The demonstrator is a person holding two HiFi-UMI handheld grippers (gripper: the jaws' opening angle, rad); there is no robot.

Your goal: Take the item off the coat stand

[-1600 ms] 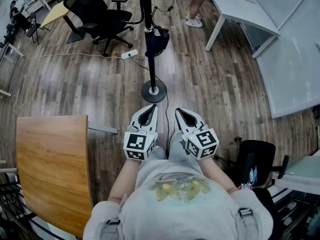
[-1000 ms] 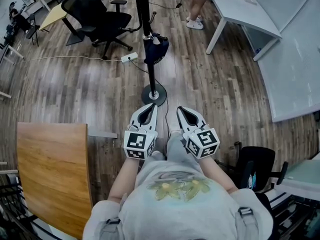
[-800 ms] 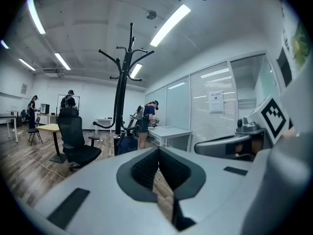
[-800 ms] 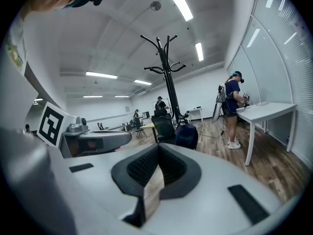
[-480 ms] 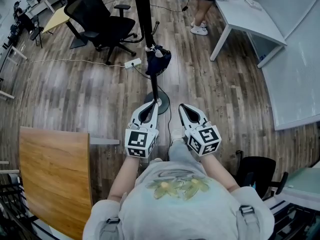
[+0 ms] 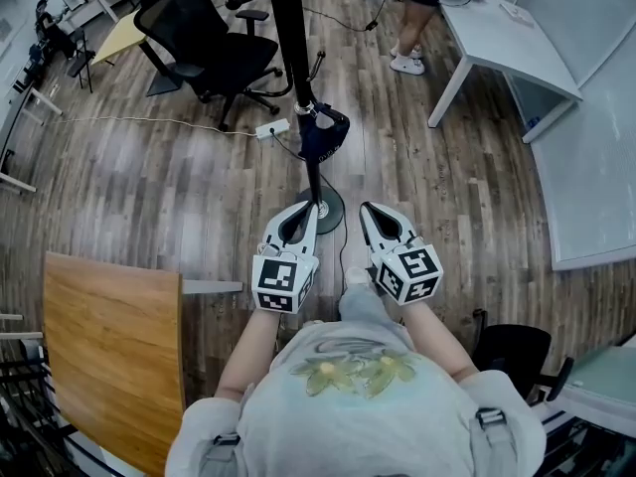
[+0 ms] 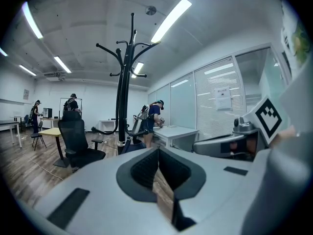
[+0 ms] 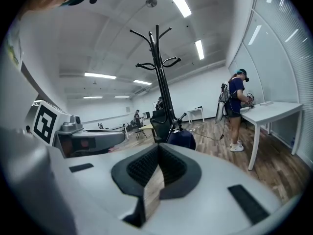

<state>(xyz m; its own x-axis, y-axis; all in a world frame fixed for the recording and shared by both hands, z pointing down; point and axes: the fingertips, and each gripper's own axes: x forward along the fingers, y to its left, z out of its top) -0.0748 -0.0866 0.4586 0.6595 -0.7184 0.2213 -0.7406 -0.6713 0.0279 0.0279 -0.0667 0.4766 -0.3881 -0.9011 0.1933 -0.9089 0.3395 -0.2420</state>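
Observation:
A tall black coat stand [image 6: 295, 63] rises from a round base [image 6: 324, 208] on the wood floor straight ahead. A dark navy item [image 6: 323, 137] hangs from a low hook on its pole. Both grippers are held side by side in front of my chest, pointing at the stand. The left gripper [image 6: 303, 213] and right gripper [image 6: 369, 211] are shut with nothing between the jaws. In the left gripper view the stand [image 7: 124, 87] is ahead on the left. The right gripper view shows the stand [image 8: 160, 87] with the navy item [image 8: 181, 138] low on it, well beyond the jaws.
A black office chair [image 6: 212, 53] stands left of the stand, with a white power strip [image 6: 272, 127] and cable on the floor. A wooden tabletop [image 6: 111, 356] is at my near left. A white desk [image 6: 509, 36] and a person [image 6: 417, 3] are at the back right.
I have come closer to the coat stand: its base now lies just past the gripper tips. Both grippers stay shut and side by side.

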